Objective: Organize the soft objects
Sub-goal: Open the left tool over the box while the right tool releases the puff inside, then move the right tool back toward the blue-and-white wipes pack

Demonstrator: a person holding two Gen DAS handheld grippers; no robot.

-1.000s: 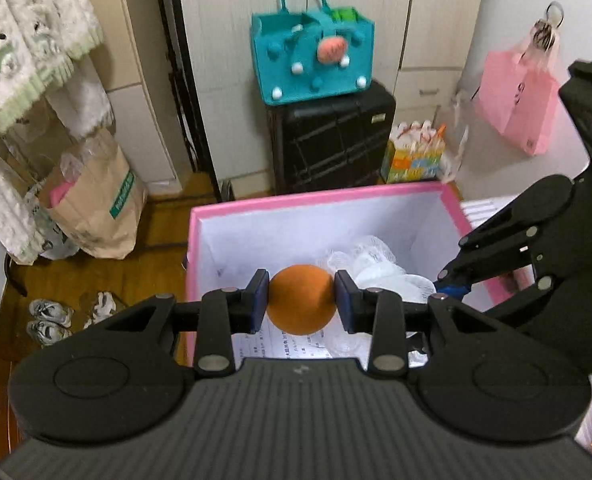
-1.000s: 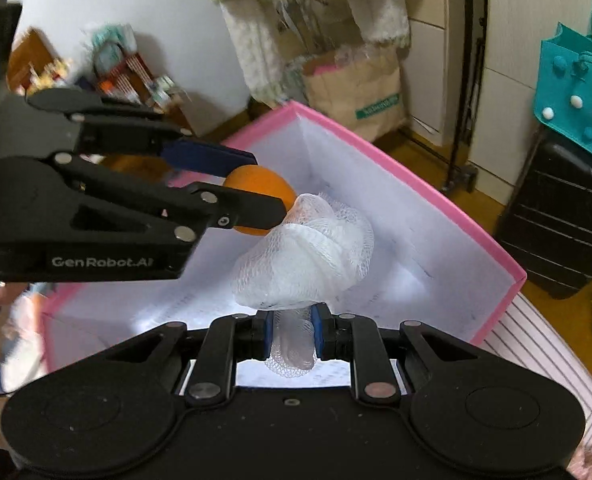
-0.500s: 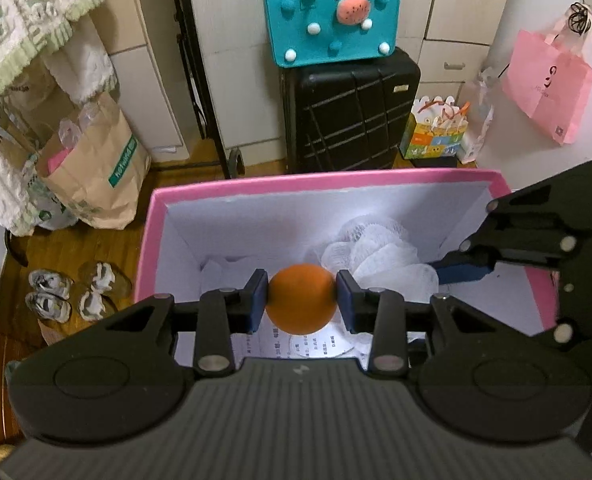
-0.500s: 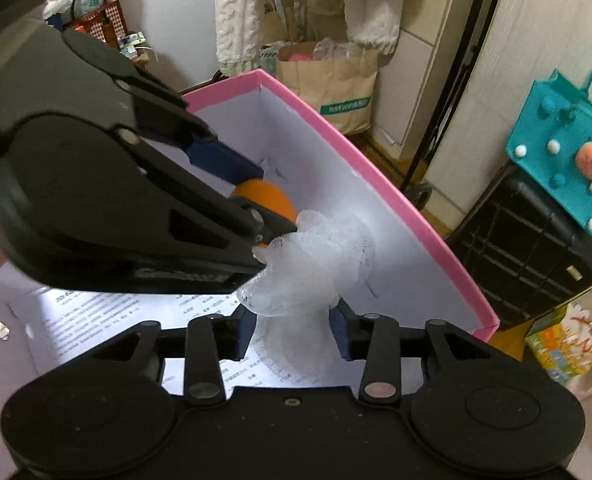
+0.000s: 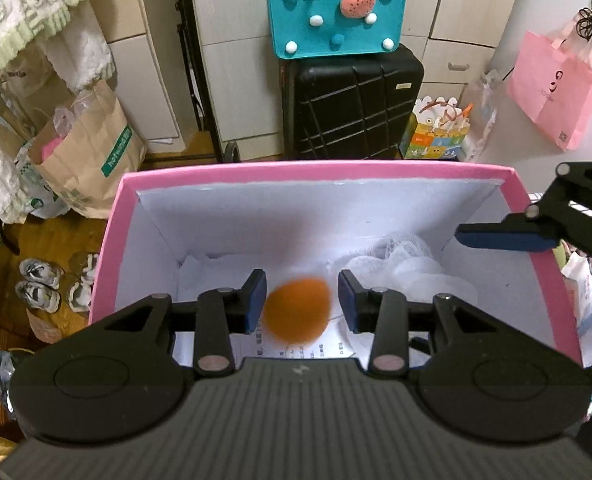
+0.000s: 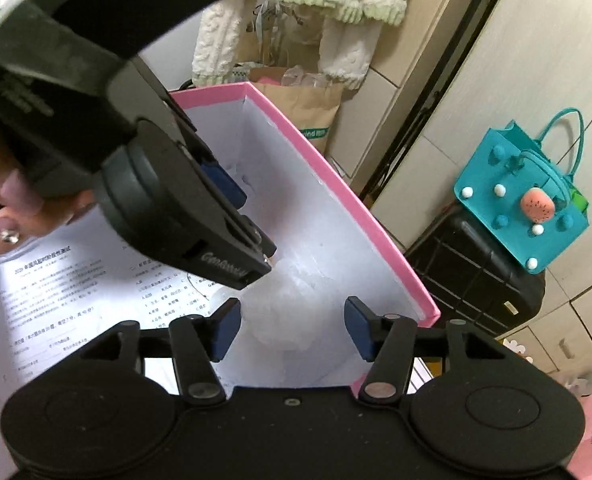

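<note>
Left tool [image 5: 301, 307] hangs inside a pink box [image 5: 312, 169], its jaws opening; an orange ball [image 5: 298, 309], blurred, sits between the pads with slim gaps on both sides, apparently let go. Right tool [image 6: 292, 330], beside it over the same box, is also opening, its jaws wide apart and holding nothing; a white mesh puff [image 5: 400, 268] lies on the box floor below it, against the far right corner. A hand [image 6: 24, 208] wearing a ring grips the left tool's handle.

Risk from here, as a judgement: the ball looks springy and could bounce or roll off the printed paper [image 6: 76, 280] lining the floor, though the tall walls should contain it. A greater hazard is the two tools crowding one box; withdrawing together, their fingers could knock or snag the puff's netting and drag it out.

Count: one ball, one puff, one box, two tools.
</note>
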